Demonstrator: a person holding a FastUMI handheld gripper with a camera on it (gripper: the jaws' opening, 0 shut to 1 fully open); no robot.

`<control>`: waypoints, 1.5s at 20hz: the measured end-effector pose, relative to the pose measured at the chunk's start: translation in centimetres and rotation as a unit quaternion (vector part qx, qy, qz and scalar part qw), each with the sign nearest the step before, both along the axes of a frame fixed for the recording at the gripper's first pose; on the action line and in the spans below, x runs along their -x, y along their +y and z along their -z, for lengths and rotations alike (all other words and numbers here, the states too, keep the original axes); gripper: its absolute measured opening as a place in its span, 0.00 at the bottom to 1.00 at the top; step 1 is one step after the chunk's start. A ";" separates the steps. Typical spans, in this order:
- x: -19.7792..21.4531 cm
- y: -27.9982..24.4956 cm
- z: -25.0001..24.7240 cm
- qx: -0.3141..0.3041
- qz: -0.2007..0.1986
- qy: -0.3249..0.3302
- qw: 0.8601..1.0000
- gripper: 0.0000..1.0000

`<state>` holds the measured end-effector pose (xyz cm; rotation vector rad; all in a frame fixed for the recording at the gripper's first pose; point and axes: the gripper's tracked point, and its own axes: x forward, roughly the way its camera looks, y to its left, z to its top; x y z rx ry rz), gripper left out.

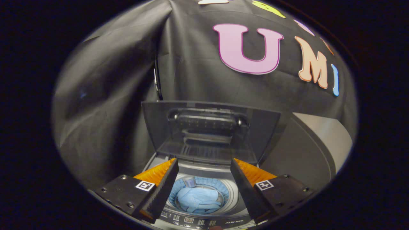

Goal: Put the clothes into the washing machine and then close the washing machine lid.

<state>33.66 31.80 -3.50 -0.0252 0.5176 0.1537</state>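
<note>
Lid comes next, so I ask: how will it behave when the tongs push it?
The lid looks like a rigid panel, so it likely swings as one piece. Standing upright, it may drop fast once tipped forward. Its glossy face could be slippery for the open tongs.

The hand-held gripper (204, 188) hangs above a top-loading washing machine (204, 220), its fingers (159, 188) spread wide apart and holding nothing. Down between them, inside the round drum (230, 195), lies a bundle of light blue clothes (198, 198). The washing machine lid (207, 131) stands raised upright just beyond the fingertips, its inner face turned this way. A grey slanted panel (319, 140), perhaps part of another appliance, sits beside the lid.
</note>
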 end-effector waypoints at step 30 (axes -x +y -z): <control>-16.2 0.7 -3.3 -0.038 0.052 -0.177 0.982 0.97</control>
